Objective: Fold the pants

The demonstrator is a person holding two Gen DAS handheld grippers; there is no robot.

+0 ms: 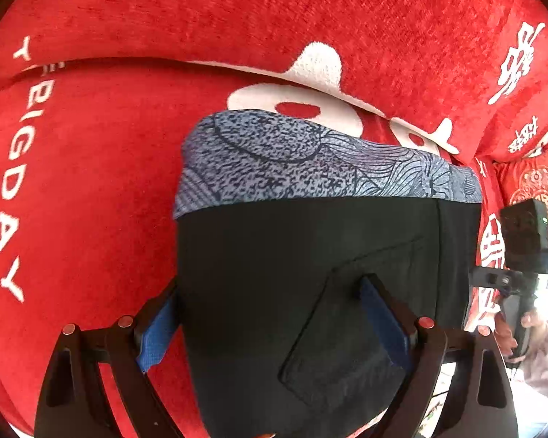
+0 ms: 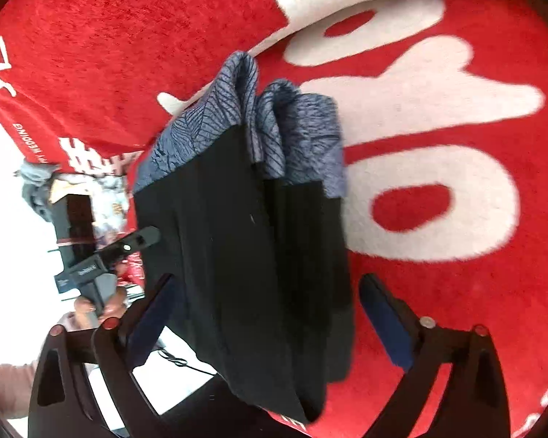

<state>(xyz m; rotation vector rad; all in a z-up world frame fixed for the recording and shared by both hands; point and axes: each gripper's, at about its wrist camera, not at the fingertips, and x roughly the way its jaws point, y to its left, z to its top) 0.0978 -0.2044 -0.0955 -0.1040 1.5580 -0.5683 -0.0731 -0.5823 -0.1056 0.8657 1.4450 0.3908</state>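
The pants (image 1: 310, 255) are black with a blue-grey patterned band (image 1: 310, 160) at the far end, and lie folded on a red sofa cover. A back pocket (image 1: 347, 335) faces up. My left gripper (image 1: 270, 314) is open, its blue-padded fingers (image 1: 380, 314) straddling the near part of the pants. In the right wrist view the pants (image 2: 244, 255) hang as a stacked, folded bundle with the patterned band (image 2: 266, 124) on top. My right gripper (image 2: 270, 314) is open around the bundle's near end. The left gripper's body (image 2: 87, 266) shows at the left.
A red plush cover (image 1: 91, 182) with white lettering and large white characters (image 2: 438, 116) covers the seat and backrest. A red patterned cushion (image 1: 537, 182) sits at the right. The other gripper's body (image 1: 522, 248) and a hand are at the right edge.
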